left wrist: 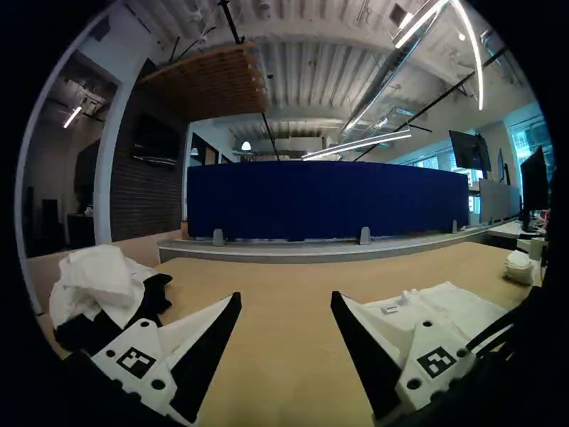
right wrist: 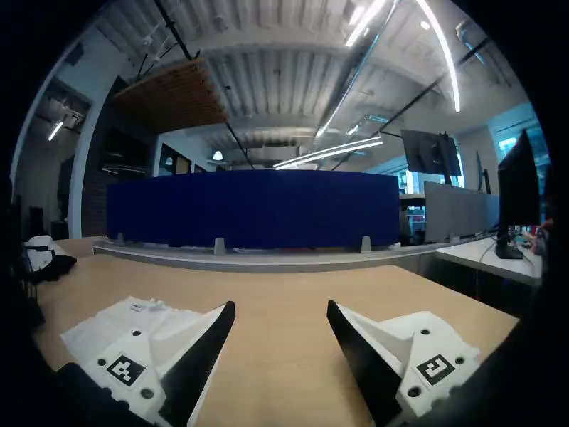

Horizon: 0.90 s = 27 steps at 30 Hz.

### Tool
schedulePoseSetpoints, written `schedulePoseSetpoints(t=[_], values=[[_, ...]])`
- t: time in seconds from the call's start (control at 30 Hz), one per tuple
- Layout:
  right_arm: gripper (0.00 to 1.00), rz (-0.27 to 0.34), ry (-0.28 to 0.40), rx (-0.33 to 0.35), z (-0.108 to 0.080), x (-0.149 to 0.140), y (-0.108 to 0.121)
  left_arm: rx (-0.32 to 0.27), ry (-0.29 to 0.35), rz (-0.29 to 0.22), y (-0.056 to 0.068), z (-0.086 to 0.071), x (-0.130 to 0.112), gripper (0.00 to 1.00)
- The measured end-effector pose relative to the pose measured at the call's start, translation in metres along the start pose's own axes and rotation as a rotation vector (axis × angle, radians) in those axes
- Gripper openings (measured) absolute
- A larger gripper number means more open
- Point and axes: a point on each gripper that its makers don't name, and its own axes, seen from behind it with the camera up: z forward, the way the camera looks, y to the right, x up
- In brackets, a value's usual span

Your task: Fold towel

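With the left gripper point(left wrist: 286, 313) and the right gripper point(right wrist: 281, 320) both hovering, fingers apart, over the wooden surface point(left wrist: 284, 274), the flat white towel point(left wrist: 455, 302) lies between them, so each would do best to drop low onto its own near corner before pinching.

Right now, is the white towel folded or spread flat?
Spread flat: the towel lies smooth on the table, not bunched. Whether it is already doubled over, cannot tell.
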Motion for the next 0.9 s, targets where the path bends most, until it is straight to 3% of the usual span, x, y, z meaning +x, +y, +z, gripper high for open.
schedulePoseSetpoints(t=[0.9], values=[[1.0, 0.0, -0.001, 0.005, -0.0001, 0.0018, -0.0019, -0.006, -0.001, 0.0, 0.0022, -0.0025, 0.0, 0.93]])
